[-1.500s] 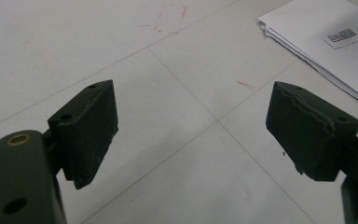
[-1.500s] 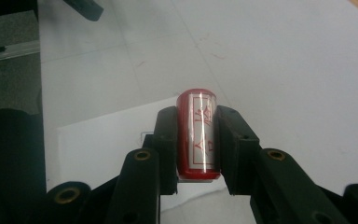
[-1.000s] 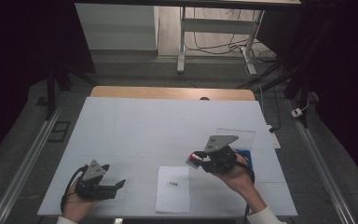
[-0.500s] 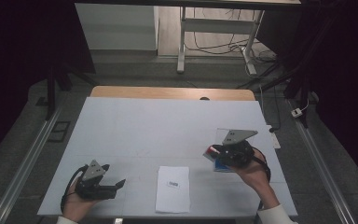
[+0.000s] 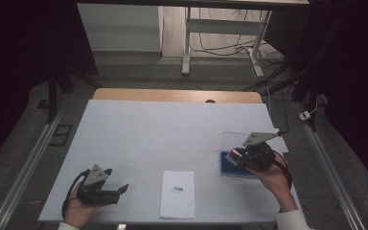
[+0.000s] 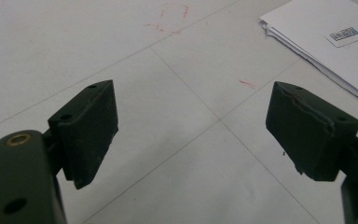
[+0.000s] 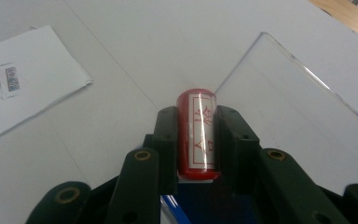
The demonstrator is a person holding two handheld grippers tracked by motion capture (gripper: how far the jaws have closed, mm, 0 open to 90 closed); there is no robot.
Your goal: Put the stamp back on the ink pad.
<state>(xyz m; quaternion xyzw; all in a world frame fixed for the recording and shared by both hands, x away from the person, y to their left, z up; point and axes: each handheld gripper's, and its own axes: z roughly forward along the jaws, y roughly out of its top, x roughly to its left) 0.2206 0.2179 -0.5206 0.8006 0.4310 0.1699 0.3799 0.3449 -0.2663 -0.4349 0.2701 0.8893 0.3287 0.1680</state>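
My right gripper (image 7: 196, 116) is shut on a red cylindrical stamp (image 7: 191, 161) that carries a white label with red characters. In the high view that gripper (image 5: 232, 156) hangs at the table's right, over a blue pad (image 5: 230, 169). A stack of white paper (image 5: 178, 194) with a small barcode label lies near the front edge, in the middle. At the front left my left gripper (image 5: 122, 190) rests low over the table, jaws wide apart with nothing between them (image 6: 191, 135). A corner of the paper stack (image 6: 326, 42) lies beyond its right jaw.
A clear plastic sheet (image 7: 298, 116) lies flat just beyond the stamp, at the table's right (image 5: 232, 139). The white table cover (image 5: 172, 129) has faint red marks. A wooden strip (image 5: 172, 95) runs along the far edge.
My right gripper has carried the stamp away from the paper to the right and slightly farther back, over the blue pad. The left gripper has stayed put.
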